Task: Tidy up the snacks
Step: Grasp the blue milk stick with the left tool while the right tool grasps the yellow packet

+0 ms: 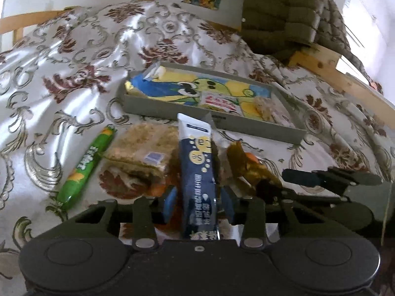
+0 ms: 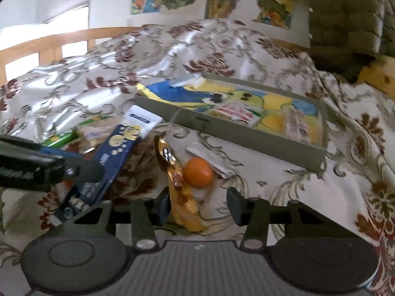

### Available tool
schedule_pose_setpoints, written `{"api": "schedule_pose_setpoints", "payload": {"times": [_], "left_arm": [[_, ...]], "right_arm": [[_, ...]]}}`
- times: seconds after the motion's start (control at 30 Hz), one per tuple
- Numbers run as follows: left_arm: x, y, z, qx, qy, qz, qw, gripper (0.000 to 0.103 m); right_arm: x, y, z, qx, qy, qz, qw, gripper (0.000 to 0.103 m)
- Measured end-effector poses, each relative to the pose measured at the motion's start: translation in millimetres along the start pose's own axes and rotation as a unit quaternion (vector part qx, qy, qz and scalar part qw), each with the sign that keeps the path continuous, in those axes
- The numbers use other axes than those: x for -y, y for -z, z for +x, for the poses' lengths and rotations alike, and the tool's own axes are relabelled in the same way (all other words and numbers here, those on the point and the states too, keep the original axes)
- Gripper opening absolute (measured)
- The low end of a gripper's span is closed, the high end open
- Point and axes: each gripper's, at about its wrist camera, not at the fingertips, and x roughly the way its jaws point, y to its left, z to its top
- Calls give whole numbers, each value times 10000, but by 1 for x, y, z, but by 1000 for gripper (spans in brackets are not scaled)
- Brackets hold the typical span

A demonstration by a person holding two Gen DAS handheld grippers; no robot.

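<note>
**Two Snack Packets Between Two Grippers, Tray Waiting Behind**

In the left wrist view, a navy stick packet (image 1: 197,172) is being clamped between the blue pads of the left gripper (image 1: 198,204), its white top standing up over the bedspread (image 1: 61,79). In the right wrist view, a gold wrapper (image 2: 176,185) is being framed by the right gripper (image 2: 198,206); the left pad is lying against it, while the right pad is being kept apart, so no grip is being shown there. Only the right view is giving the orange ball (image 2: 199,172) clearly, just beside the wrapper, and a small white sachet (image 2: 214,160) past it. Only the left view is showing the whole green tube snack (image 1: 86,165) and a crumbly clear-wrapped bar (image 1: 140,148). The grey tray (image 1: 212,120), holding a few packets already, is being seen in both.
</note>
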Motion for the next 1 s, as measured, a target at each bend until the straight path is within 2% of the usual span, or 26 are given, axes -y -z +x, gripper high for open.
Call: {"api": "schedule_pose_setpoints", "payload": {"times": [0.23,0.33,0.47,0.63,0.7,0.77,0.8,1.0], "left_arm": [[0,-6,16,-170,-52,41,9998,45],[5,-9,25,-244,-141,269,9992,45],[13,-10,31,-301,-292,532,9977,44],[31,-5,36,-387,-549,1292,9893,45],[35,-4,36,-399,-629,1468,9864,43],[35,-4,35,-407,-635,1469,9863,40],[34,-5,34,-414,-626,1438,9868,39],[35,2,23,-377,-648,1350,9880,33]], "right_arm": [[6,2,4,-107,-81,129,9998,44],[6,4,8,-197,-110,175,9996,39],[9,5,13,-247,-176,280,9991,39],[7,4,18,-244,-207,230,9992,38],[6,3,18,-231,-284,235,9991,29],[6,2,18,-213,-378,230,9988,14],[5,1,17,-209,-420,213,9987,10],[-5,0,11,-131,-462,63,9988,5]]}}
